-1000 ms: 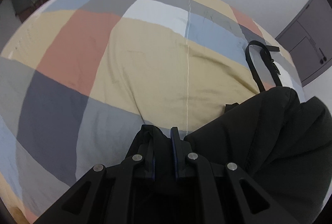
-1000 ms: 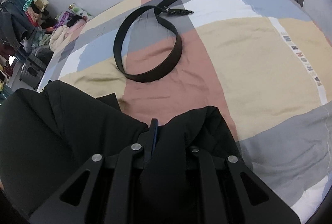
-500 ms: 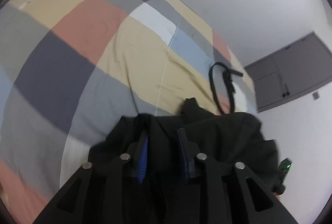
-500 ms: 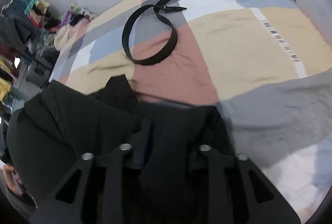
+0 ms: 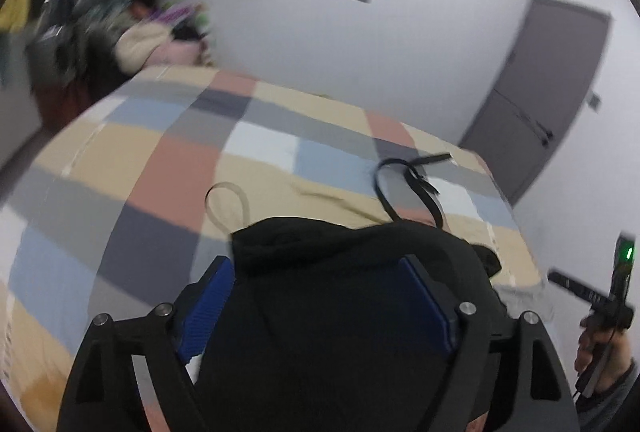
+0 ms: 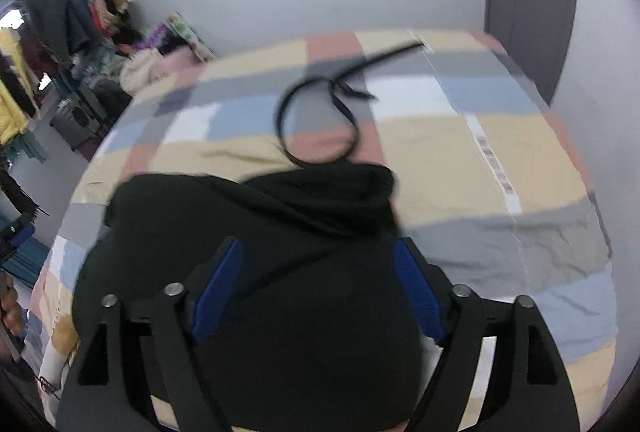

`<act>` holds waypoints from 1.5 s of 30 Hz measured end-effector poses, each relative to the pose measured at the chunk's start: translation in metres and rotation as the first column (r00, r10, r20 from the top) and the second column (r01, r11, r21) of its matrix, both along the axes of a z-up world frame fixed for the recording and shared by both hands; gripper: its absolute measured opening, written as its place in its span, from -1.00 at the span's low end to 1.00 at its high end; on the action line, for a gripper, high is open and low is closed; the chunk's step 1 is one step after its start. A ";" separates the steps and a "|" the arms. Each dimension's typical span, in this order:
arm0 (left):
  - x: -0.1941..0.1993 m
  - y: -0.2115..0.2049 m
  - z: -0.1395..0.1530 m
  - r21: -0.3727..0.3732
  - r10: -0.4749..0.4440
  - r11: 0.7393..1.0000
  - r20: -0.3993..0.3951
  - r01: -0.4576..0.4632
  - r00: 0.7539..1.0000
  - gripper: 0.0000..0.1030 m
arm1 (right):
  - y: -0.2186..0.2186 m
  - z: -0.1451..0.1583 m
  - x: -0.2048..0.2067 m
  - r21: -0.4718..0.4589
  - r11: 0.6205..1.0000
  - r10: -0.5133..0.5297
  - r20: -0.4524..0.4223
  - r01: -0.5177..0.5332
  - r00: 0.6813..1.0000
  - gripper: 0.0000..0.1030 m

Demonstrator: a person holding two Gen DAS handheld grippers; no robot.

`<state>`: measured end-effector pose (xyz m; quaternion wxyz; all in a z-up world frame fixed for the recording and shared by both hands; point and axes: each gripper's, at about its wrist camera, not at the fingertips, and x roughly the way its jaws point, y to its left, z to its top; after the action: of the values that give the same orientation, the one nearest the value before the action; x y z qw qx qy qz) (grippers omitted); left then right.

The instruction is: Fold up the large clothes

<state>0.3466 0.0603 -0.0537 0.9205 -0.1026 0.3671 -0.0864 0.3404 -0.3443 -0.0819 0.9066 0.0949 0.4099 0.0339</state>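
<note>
A large black garment [image 5: 344, 296] lies bunched on the checked bedspread [image 5: 168, 172]. In the left wrist view my left gripper [image 5: 320, 280] is open, its blue pads wide apart with the black cloth between and below them. In the right wrist view the same garment [image 6: 256, 264] fills the lower middle, and my right gripper [image 6: 320, 272] is open over it, pads spread. The right gripper's handle and the hand on it [image 5: 604, 316] show at the right edge of the left wrist view. Both views are blurred.
A black belt [image 6: 320, 120] lies looped on the bedspread beyond the garment; it also shows in the left wrist view [image 5: 408, 188]. A thin pale cord loop [image 5: 224, 204] lies by the garment. A clothes pile [image 5: 156, 40], a clothes rack [image 6: 60, 32] and grey doors [image 5: 536, 112] lie beyond the bed.
Both grippers were shut on the black garment and have opened wide. Both have lifted and pulled back, so the wall and far end of the bed show.
</note>
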 end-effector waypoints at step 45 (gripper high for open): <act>0.107 -0.109 -0.164 0.277 0.013 0.961 -0.004 -0.011 1.000 0.78 | 0.107 -0.147 0.095 -0.154 0.987 0.055 0.092 -0.040 0.994 0.99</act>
<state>0.4535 -0.0486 -0.2173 0.9252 0.0245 0.3777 -0.0282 0.4350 -0.2370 -0.2292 0.9287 0.0138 0.3696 0.0287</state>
